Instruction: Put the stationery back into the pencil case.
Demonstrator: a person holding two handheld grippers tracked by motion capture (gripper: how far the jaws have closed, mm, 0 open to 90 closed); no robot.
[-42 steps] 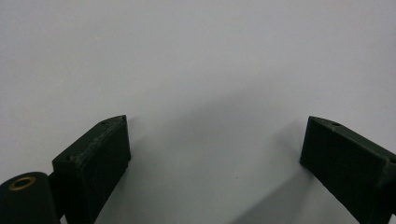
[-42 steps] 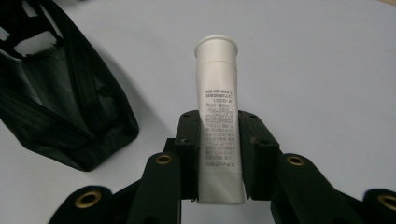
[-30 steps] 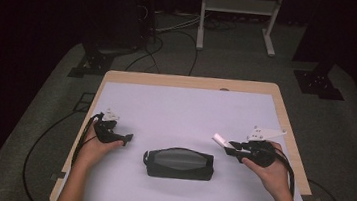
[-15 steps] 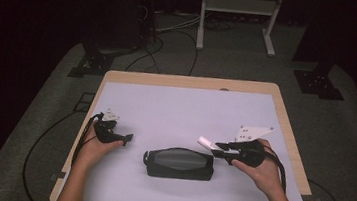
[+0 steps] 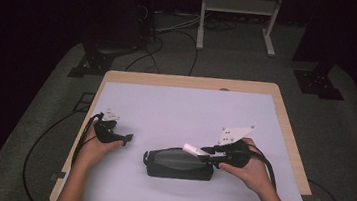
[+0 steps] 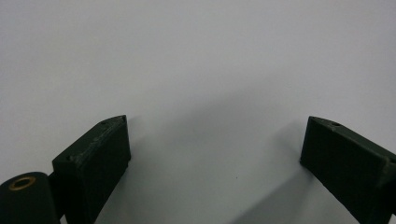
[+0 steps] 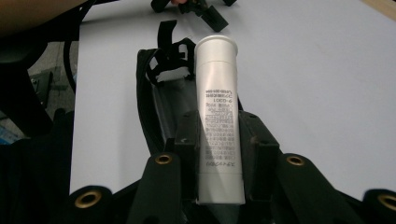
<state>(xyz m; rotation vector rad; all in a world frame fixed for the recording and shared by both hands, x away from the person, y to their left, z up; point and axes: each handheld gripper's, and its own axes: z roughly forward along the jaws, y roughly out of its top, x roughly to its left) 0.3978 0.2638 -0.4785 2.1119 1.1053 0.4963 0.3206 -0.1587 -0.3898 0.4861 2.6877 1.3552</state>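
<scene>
A black zip pouch (image 5: 179,164) lies near the table's front edge, its top unzipped (image 7: 161,88). My right gripper (image 5: 206,153) is shut on a white tube (image 7: 218,116) with small printed text. The tube (image 5: 192,149) sticks out leftward over the pouch's right half. The pads (image 7: 187,135) press its lower part from both sides, its capped end pointing away. My left gripper (image 5: 125,137) rests to the left of the pouch, apart from it. Its jaws stand wide open over bare white table (image 6: 201,70), nothing between them.
The white mat (image 5: 185,111) covers a wooden table (image 5: 188,81) with room behind the pouch. Cables (image 5: 41,141) trail off the left side onto the grey floor. A white stand (image 5: 235,16) and dark equipment bases sit beyond the table's far edge.
My right gripper has carried the white tube leftward, from beside the pouch's right end to over the pouch. The left hand has stayed put.
</scene>
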